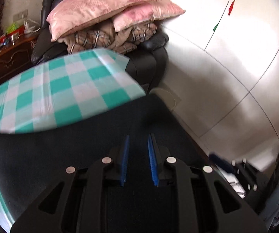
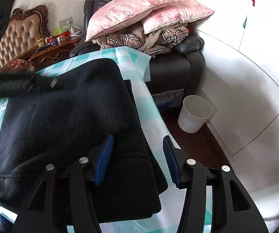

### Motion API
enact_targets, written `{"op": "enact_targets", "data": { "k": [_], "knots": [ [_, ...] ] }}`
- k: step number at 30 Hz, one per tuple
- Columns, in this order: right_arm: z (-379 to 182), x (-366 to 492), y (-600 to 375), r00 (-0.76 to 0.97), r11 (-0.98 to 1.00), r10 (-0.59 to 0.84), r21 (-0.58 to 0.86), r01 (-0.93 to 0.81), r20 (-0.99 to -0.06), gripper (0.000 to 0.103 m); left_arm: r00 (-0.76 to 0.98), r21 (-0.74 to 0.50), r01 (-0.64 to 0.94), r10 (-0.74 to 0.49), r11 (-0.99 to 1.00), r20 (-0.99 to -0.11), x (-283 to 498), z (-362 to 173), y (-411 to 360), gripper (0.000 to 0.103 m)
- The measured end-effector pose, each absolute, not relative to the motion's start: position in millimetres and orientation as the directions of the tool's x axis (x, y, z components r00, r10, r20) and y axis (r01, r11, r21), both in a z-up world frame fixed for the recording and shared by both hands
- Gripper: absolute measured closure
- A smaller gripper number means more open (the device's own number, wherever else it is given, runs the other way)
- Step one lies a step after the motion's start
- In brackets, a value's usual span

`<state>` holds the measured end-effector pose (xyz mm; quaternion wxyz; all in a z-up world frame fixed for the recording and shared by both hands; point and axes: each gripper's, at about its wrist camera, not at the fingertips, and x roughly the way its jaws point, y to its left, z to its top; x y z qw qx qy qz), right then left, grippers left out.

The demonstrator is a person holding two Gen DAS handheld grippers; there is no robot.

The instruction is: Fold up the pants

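Near the worktop's (image 2: pixel 155 104) right edge, the pants (image 2: pixel 65 120) are seen folded over. Both the left gripper (image 1: pixel 138 160) and right gripper (image 2: pixel 137 159) are held open, empty. Smoothing or another fold is judged next.

No legible text or labels anywhere.

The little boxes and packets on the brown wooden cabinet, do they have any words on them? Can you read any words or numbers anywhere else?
No words can be read in either view.
Packets on the wooden cabinet: too small and blurred to read.
Red hanging charms on the white wardrobe: no writing shows.
Dark pants, checked cloth, white bin: no label shows.
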<state>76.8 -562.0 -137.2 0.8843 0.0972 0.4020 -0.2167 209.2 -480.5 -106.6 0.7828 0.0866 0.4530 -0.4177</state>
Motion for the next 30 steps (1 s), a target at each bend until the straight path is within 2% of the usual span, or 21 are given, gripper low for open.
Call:
{"op": "enact_targets", "data": {
  "k": [2, 5, 7, 10, 12, 15, 19, 20, 21, 23, 26, 28, 30],
  "knots": [
    [-137.3, 76.8, -560.9, 0.582, 0.885, -0.310, -0.005, 0.465, -0.751, 0.055, 0.202, -0.212, 0.755, -0.528, 0.620, -0.825, 202.2, -122.9, -487.1, 0.079],
    [-136.8, 77.7, -560.1, 0.578, 0.885, -0.315, -0.012, 0.466, -0.753, 0.055, 0.243, -0.166, 0.766, -0.520, 0.620, -0.819, 195.5, -122.9, -487.3, 0.075],
    [-136.1, 77.2, -560.0, 0.576, 0.886, -0.314, -0.015, 0.464, -0.754, 0.053, 0.259, -0.172, 0.757, -0.532, 0.631, -0.806, 190.7, -114.1, -478.6, 0.060],
    [-136.0, 76.6, -559.6, 0.579, 0.885, -0.312, -0.009, 0.465, -0.753, 0.052, 0.338, -0.122, 0.757, -0.545, 0.642, -0.767, 169.6, -98.9, -454.8, 0.053],
    [-136.1, 77.3, -559.5, 0.581, 0.884, -0.314, -0.009, 0.467, -0.751, 0.051, 0.360, -0.130, 0.748, -0.562, 0.651, -0.744, 153.0, -95.5, -435.0, 0.048],
    [-136.4, 77.4, -558.3, 0.582, 0.884, -0.316, -0.010, 0.468, -0.749, 0.049, 0.389, -0.099, 0.725, -0.523, 0.682, -0.758, 131.4, -104.7, -415.5, 0.047],
    [-136.5, 76.9, -555.8, 0.582, 0.882, -0.327, -0.019, 0.471, -0.745, 0.046, 0.409, -0.032, 0.760, -0.516, 0.649, -0.752, 108.6, -119.0, -408.4, 0.026],
    [-136.3, 76.8, -555.2, 0.580, 0.880, -0.334, -0.026, 0.474, -0.742, 0.045, 0.426, -0.013, 0.758, -0.509, 0.652, -0.748, 105.6, -119.8, -407.4, 0.023],
    [-136.0, 76.7, -553.8, 0.577, 0.877, -0.347, -0.038, 0.479, -0.739, 0.043, 0.443, -0.001, 0.748, -0.500, 0.664, -0.744, 103.7, -119.9, -405.7, 0.020],
    [-135.4, 75.7, -552.7, 0.573, 0.872, -0.365, -0.055, 0.486, -0.734, 0.040, 0.464, -0.006, 0.731, -0.504, 0.682, -0.729, 99.2, -113.8, -398.5, 0.019],
    [-134.8, 72.4, -555.9, 0.570, 0.860, -0.383, -0.055, 0.508, -0.727, 0.029, 0.592, 0.062, 0.695, -0.521, 0.717, -0.614, 77.5, -92.9, -379.2, 0.002],
    [-135.2, 70.5, -557.8, 0.569, 0.854, -0.386, -0.048, 0.518, -0.726, 0.023, 0.651, 0.082, 0.630, -0.468, 0.772, -0.598, 72.8, -88.9, -367.6, 0.002],
    [-132.9, 69.2, -557.5, 0.562, 0.845, -0.399, -0.052, 0.533, -0.724, 0.019, 0.623, 0.053, 0.650, -0.492, 0.758, -0.609, 72.9, -92.6, -356.6, 0.002]
  ]
}}
